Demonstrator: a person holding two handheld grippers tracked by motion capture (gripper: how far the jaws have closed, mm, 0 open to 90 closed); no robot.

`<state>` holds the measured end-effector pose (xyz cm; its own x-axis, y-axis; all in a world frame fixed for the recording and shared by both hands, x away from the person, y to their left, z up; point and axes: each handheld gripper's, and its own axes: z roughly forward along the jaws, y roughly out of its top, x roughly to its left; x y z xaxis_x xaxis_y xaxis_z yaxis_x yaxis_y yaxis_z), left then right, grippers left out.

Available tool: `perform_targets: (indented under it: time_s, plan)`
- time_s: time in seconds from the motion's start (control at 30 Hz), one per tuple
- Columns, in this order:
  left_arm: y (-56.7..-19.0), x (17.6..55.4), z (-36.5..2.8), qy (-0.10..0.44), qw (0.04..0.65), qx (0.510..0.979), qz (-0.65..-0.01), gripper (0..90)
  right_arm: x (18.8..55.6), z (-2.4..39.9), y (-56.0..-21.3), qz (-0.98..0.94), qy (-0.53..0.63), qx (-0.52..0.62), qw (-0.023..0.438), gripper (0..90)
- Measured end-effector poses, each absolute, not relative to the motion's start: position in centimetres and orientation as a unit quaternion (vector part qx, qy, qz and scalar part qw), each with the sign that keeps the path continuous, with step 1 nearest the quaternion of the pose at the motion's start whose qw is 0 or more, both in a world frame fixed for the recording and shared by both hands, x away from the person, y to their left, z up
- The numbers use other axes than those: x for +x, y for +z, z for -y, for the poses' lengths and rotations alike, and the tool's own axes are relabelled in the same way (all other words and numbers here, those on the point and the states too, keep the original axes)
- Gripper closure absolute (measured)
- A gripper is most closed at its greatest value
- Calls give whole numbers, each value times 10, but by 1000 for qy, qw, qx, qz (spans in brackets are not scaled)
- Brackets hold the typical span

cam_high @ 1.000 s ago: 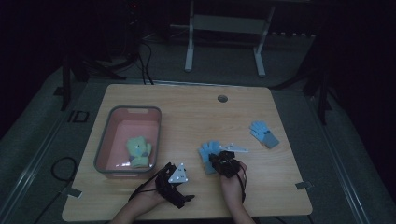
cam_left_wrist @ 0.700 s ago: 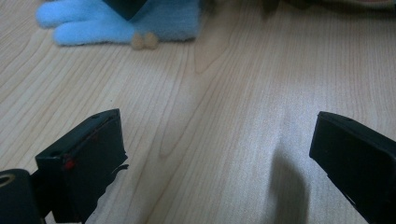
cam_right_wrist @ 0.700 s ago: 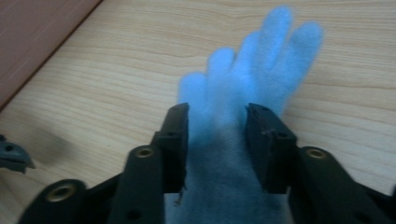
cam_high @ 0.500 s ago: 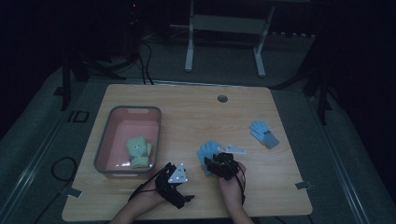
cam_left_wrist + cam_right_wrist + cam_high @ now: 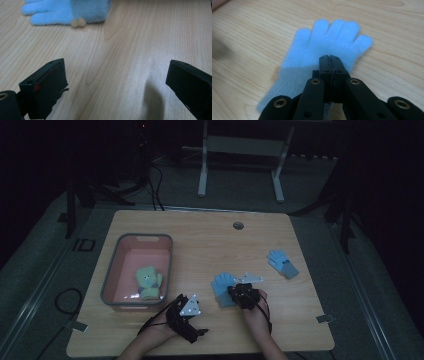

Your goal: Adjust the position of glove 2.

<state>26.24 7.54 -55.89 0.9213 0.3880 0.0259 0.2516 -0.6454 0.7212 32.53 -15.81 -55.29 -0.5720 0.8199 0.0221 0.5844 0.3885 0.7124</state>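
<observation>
The table (image 5: pixel 200 240) is pale wood with a smooth, faintly satin grain. The near blue glove (image 5: pixel 322 47) is soft, fuzzy knit cloth (matt, slightly napped), like the far blue glove (image 5: pixel 283 263) at right. The pink bin (image 5: pixel 120 251) looks like smooth plastic; the right gripper (image 5: pixel 329 60) and left gripper (image 5: pixel 115 82) are matt black plastic.

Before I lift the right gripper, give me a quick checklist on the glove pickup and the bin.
1. Right gripper jaws closed: ok; they have just closed and stand together over the near blue glove.
2. Fabric actually pinched between the jaws: cannot tell.
3. Left gripper out of the way: ok, open over bare table, nothing between its jaws.
4. Pink bin has room: ok, one green glove lies in it.
5. Second blue glove clear of the path: ok, it lies apart, farther right.
</observation>
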Motion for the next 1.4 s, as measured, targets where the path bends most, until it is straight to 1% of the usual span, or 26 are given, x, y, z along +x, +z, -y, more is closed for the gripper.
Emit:
perform_targets:
  time_s: [0.03,0.13,0.2,0.3,0.4,0.47,0.5,0.53,0.57,0.67,0.73,0.97,1.2,1.3,1.37,1.4]
  plan:
    - [-559,262,-75,90,381,903,-176,36,321,156,-554,-811,346,437,178,880]
    - [-559,262,-75,90,382,903,-177,36,316,152,-555,-804,346,447,185,876]
    - [-559,262,-75,91,381,903,-176,36,313,149,-555,-788,352,474,174,875]
    - [-559,262,-75,90,381,903,-175,36,311,143,-555,-789,349,473,179,873]
    - [-559,262,-76,91,380,904,-174,36,312,143,-552,-787,356,475,168,835]
    - [-559,262,-76,91,381,903,-175,36,312,145,-547,-787,362,468,173,806]
    - [-559,262,-76,91,381,903,-175,36,312,145,-547,-787,362,468,173,806]
    - [-559,262,-76,91,380,903,-176,36,312,148,-540,-791,372,453,176,768]
    - [-559,261,-76,92,380,903,-176,36,313,151,-537,-794,375,444,180,754]
    - [-559,261,-76,92,382,903,-175,36,317,167,-527,-805,386,407,192,729]
    - [-560,262,-75,92,381,903,-177,36,321,181,-521,-810,390,391,197,729]
    - [-560,262,-76,92,382,902,-179,36,335,235,-511,-812,390,382,207,731]
    - [-560,262,-75,93,381,902,-181,36,358,290,-512,-797,381,421,207,705]
    - [-560,262,-75,93,382,901,-182,36,373,310,-513,-781,383,450,200,675]
    - [-560,262,-75,93,381,902,-182,36,382,319,-513,-773,380,464,206,640]
    - [-560,262,-75,93,381,902,-182,36,388,325,-514,-769,378,471,208,637]
